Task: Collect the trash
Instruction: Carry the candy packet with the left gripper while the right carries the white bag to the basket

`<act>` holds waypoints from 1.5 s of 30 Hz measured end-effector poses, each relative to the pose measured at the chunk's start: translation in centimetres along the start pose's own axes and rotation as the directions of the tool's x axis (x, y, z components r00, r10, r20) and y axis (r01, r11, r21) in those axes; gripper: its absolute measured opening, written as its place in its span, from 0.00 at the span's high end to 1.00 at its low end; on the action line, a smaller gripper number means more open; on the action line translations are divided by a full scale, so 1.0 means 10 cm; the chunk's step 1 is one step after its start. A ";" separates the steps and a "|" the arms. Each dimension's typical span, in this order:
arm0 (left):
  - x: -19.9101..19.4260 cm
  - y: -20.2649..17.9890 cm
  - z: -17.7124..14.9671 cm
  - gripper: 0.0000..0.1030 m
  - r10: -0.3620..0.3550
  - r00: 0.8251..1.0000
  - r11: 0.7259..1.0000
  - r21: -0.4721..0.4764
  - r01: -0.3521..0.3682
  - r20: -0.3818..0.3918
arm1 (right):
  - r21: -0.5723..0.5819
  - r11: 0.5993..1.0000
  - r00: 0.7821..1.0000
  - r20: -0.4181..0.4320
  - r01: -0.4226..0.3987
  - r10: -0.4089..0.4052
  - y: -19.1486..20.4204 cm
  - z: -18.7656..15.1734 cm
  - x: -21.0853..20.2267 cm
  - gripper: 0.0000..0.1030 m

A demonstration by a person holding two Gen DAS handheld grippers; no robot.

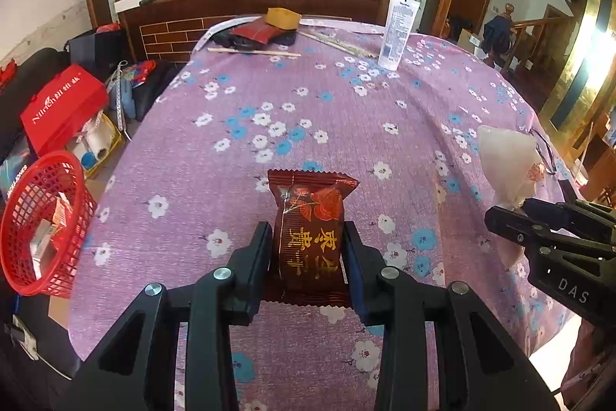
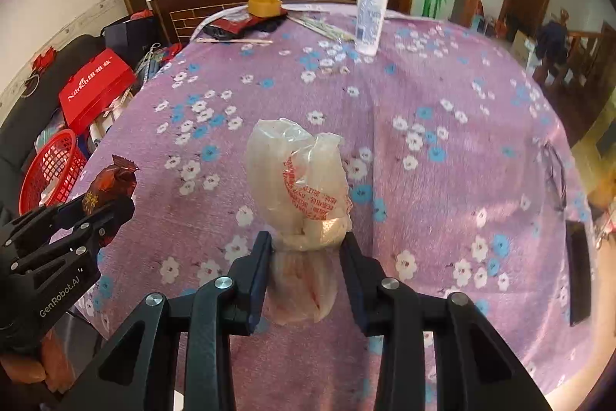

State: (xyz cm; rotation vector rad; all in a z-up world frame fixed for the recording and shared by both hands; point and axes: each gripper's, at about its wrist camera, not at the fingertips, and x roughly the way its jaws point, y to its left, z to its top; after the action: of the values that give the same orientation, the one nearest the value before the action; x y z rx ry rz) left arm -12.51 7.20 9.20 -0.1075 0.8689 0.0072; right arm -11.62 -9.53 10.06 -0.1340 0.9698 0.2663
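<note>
Above the flowered table (image 1: 346, 126), the left gripper (image 1: 308, 237) clamps a snack wrapper (image 1: 310, 234); the right gripper (image 2: 306, 245) pinches a plastic bag (image 2: 300, 176). The basket (image 1: 42, 226) sits at nine o'clock; the limp bag could slip.

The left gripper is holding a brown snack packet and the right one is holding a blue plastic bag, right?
Not quite. The left gripper does hold the brown snack packet, but the plastic bag in the right gripper is whitish and see-through with red print, not blue. The right wrist view shows it best.
</note>
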 end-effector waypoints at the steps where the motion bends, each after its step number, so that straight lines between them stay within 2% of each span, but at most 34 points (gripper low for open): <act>1: -0.01 0.01 0.00 0.66 0.003 1.000 1.000 0.000 -0.003 0.004 | -0.004 1.000 1.000 0.005 -0.003 0.003 0.03 0.00 -0.02 0.62; 16: -0.13 0.26 0.14 0.66 0.043 0.998 0.999 -0.025 -0.041 0.051 | -0.061 0.998 0.998 0.062 0.008 -0.004 0.27 0.21 -0.06 0.62; 27: -0.15 0.42 0.13 0.66 0.073 0.996 0.996 -0.061 -0.070 0.043 | -0.103 0.995 0.998 0.055 -0.010 0.015 0.42 0.28 0.01 0.62; 45: -0.16 0.47 0.08 0.66 0.085 0.996 0.994 -0.075 -0.082 0.036 | -0.123 0.992 0.999 0.046 -0.018 0.024 0.48 0.29 0.06 0.62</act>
State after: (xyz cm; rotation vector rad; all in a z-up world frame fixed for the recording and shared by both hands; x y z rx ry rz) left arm -13.20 12.03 10.50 -0.1392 0.8340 0.1190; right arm -10.38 -4.13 11.19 -0.2290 0.9085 0.3469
